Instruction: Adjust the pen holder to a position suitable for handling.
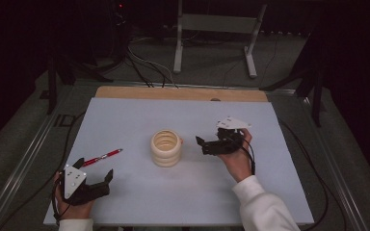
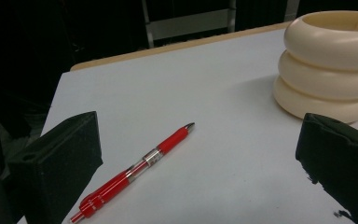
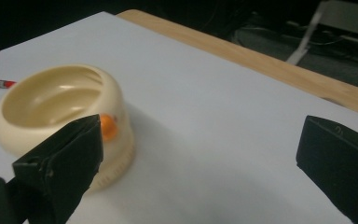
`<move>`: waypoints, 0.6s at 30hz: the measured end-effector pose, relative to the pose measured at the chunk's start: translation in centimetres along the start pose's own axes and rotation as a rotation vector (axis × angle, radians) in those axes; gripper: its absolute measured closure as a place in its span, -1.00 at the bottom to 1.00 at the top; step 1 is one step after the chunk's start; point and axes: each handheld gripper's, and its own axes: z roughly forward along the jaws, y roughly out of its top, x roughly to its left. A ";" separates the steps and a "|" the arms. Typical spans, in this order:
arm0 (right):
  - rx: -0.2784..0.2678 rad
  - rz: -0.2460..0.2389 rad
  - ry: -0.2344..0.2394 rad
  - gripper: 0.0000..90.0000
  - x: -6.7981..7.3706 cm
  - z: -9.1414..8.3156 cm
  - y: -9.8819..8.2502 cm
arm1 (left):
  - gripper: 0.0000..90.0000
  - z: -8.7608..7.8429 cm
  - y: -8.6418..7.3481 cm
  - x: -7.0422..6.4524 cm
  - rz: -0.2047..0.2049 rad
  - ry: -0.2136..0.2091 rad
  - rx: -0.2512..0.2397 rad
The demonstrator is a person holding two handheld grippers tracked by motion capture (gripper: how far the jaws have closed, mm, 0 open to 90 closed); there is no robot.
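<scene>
Your left gripper (image 1: pixel 94 179) is hanging released just beside the red pen (image 1: pixel 102 157); your right gripper (image 1: pixel 205 145) is gaping near the cream ribbed holder (image 1: pixel 165 147).

A white sheet (image 1: pixel 183 183) covers a wooden table (image 1: pixel 183 93), whose bare edge shows along the far side. Beyond it, a grey floor (image 1: pixel 212 60) carries dark cables (image 1: pixel 142 67) and a pale metal stand (image 1: pixel 217 24). Black stands (image 1: pixel 313 82) rise at left and right. The far room is dark.
</scene>
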 end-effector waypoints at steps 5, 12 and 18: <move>-0.029 0.011 -0.038 -0.98 -1.1 -2.9 -1.9 | -0.98 0.0 0.0 0.0 0.001 0.001 0.003; -0.030 -0.032 -0.098 -1.00 -1.7 -6.1 -5.2 | -0.98 -0.1 0.0 0.1 -0.006 0.008 -0.008; -0.059 0.028 -0.094 -1.00 -2.7 -7.6 -7.9 | -0.98 -0.2 0.0 0.1 -0.005 0.008 -0.019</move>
